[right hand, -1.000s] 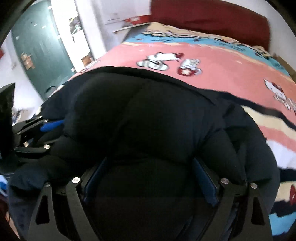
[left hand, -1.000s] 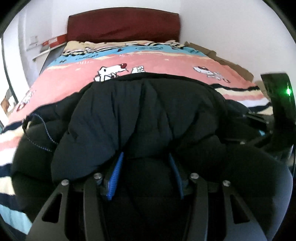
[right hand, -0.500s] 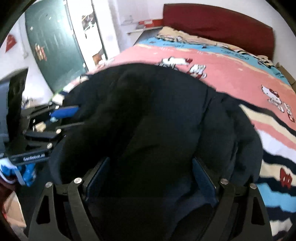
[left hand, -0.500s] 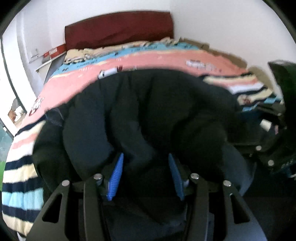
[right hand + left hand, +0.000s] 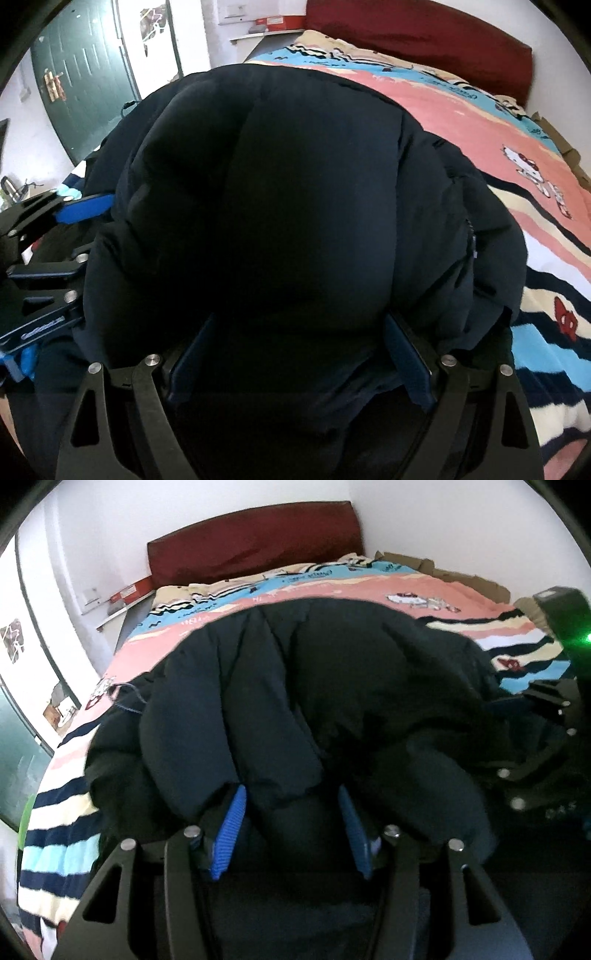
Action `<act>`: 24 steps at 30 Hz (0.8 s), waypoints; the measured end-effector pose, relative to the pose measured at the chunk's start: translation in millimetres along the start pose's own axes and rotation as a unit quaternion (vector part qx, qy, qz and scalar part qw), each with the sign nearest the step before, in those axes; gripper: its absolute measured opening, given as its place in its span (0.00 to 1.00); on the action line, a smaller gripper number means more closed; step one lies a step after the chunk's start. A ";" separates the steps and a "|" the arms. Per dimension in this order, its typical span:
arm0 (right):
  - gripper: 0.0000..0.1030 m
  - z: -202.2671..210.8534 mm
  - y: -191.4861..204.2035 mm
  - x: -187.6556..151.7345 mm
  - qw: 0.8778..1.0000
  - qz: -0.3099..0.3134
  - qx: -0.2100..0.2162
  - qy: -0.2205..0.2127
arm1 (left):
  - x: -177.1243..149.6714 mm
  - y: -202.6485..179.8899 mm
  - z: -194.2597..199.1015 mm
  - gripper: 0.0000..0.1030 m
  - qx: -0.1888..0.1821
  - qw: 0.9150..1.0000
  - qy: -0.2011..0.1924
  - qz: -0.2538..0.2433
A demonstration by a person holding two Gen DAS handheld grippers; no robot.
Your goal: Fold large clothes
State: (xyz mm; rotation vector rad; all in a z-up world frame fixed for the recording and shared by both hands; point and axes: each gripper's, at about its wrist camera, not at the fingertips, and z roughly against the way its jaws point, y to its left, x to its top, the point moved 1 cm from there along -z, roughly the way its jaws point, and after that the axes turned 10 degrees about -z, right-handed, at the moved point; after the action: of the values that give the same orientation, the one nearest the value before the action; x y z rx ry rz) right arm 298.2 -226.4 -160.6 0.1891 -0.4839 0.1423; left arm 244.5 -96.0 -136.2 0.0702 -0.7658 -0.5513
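A dark navy padded jacket (image 5: pixel 295 683) lies bunched on the bed and fills the middle of both views. My left gripper (image 5: pixel 291 794) is shut on a thick fold of it, the blue pads (image 5: pixel 231 830) pressing into the padding. My right gripper (image 5: pixel 301 321) holds a wider bulge of the same jacket (image 5: pixel 277 184) between pads (image 5: pixel 406 354) set far apart. Each gripper shows in the other's view: the right one at the edge (image 5: pixel 546 738), and the left gripper's blue pad (image 5: pixel 88 206) against the jacket's side. The fingertips are buried in fabric.
The bed has a pink, blue and striped cartoon cover (image 5: pixel 424 587) and a dark red headboard (image 5: pixel 258 542). Cardboard (image 5: pixel 461 576) lines the wall side. A shelf with a red box (image 5: pixel 125 594) and a green door (image 5: pixel 85 85) are on the other side.
Both grippers have carried the jacket's fold toward the headboard, and it now hides the cartoon prints in the middle of the cover. Both grips have held.
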 end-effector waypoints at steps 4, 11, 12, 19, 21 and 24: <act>0.86 17.9 0.6 -2.9 1.000 -0.020 -0.002 -0.009 | -4.7 -1.3 32.2 0.55 0.010 1.000 -0.015 -0.003; 0.86 74.5 6.6 -28.7 0.998 -0.034 -0.002 -0.043 | -25.5 -7.4 92.9 0.58 0.031 0.998 -0.042 0.018; 0.86 83.8 6.6 -33.7 0.998 -0.036 -0.001 -0.050 | -28.7 -8.7 99.8 0.59 0.033 0.998 -0.045 0.020; 0.90 147.2 0.6 -79.2 0.995 -0.047 -0.007 -0.084 | -56.7 -17.8 148.4 0.60 0.047 0.996 -0.064 0.042; 0.90 162.9 -7.1 -96.2 0.994 -0.056 -0.012 -0.091 | -65.8 -20.9 160.2 0.60 0.056 0.995 -0.069 0.043; 0.92 177.2 -25.9 -116.3 0.992 -0.075 -0.027 -0.094 | -73.8 -24.5 170.6 0.61 0.055 0.995 -0.070 0.045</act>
State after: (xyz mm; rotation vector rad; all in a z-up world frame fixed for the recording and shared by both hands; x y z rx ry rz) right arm 121.6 -300.0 -65.7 0.1854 -0.6583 -0.0358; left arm 75.1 -57.1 -65.8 0.0993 -0.9322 -0.4315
